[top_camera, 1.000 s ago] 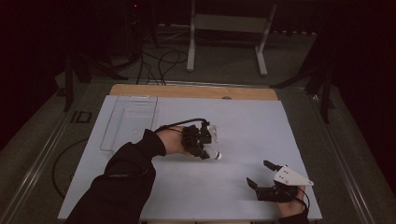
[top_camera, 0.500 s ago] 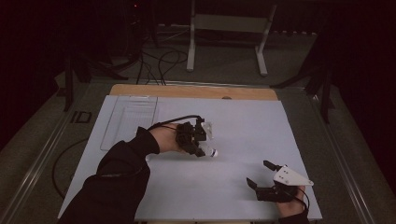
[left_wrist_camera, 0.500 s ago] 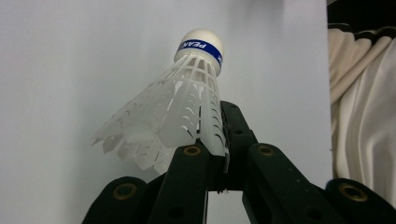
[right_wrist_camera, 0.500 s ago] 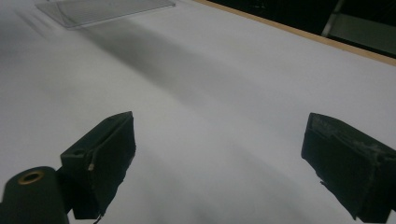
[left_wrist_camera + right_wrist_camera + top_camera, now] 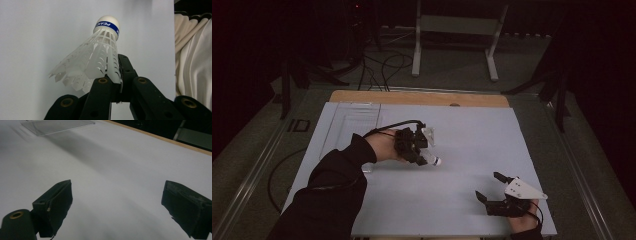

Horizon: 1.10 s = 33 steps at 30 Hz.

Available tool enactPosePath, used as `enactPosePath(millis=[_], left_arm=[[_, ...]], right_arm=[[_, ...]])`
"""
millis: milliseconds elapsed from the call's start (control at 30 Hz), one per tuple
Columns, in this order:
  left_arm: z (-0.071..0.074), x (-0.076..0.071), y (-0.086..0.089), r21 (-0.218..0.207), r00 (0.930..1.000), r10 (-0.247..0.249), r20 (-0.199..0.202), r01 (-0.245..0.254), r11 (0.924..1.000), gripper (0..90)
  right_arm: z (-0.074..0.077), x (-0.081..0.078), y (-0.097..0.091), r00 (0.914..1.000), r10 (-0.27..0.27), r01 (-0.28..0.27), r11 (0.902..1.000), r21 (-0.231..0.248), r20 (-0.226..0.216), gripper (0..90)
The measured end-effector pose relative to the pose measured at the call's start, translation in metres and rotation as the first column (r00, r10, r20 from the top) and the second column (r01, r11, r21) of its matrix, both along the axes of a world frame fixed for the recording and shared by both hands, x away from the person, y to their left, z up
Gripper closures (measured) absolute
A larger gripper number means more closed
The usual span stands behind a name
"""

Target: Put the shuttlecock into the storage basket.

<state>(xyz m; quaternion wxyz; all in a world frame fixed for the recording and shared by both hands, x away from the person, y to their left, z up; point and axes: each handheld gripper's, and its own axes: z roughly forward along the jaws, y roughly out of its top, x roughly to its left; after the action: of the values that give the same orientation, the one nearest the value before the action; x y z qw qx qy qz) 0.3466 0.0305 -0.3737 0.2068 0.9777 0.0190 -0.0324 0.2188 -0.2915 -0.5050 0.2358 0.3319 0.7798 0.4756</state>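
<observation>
A white plastic shuttlecock with a blue band under its cork sticks out from my left gripper, whose jaws are shut on the edge of its skirt. From above, the left gripper hovers over the middle of the white table, the shuttlecock's cork pointing right and toward me. My right gripper rests near the front right corner, its jaws wide open. In its own view the right gripper has nothing but bare table between the jaws.
A clear plastic tray lies at the back left of the white table sheet, also seen as the tray far off. A wooden strip borders the far edge. White cloth hangs beyond the table.
The left hand has carried the shuttlecock a little to the left, away from me and slightly upward. The right gripper has stayed where it was.
</observation>
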Motion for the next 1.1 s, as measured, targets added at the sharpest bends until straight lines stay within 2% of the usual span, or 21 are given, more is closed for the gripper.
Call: enactPosePath(millis=[400, 1100], left_arm=[[0.011, 0.000, 0.018, -0.010, 0.9997, 0.025, 0.004, -0.025, 0.9996, 89.8], [0.018, 0.003, 0.044, 0.011, 0.9981, 0.061, 0.014, -0.061, 0.9981, 89.8]], right_arm=[[-0.001, 0.000, 0.001, 1.0000, 0.000, 0.000, 1.0000, 0.005, -0.002, 9.9], [0.000, -0.001, 0.002, 1.0000, 0.010, -0.010, 0.9999, 0.009, 0.001, 9.9]])
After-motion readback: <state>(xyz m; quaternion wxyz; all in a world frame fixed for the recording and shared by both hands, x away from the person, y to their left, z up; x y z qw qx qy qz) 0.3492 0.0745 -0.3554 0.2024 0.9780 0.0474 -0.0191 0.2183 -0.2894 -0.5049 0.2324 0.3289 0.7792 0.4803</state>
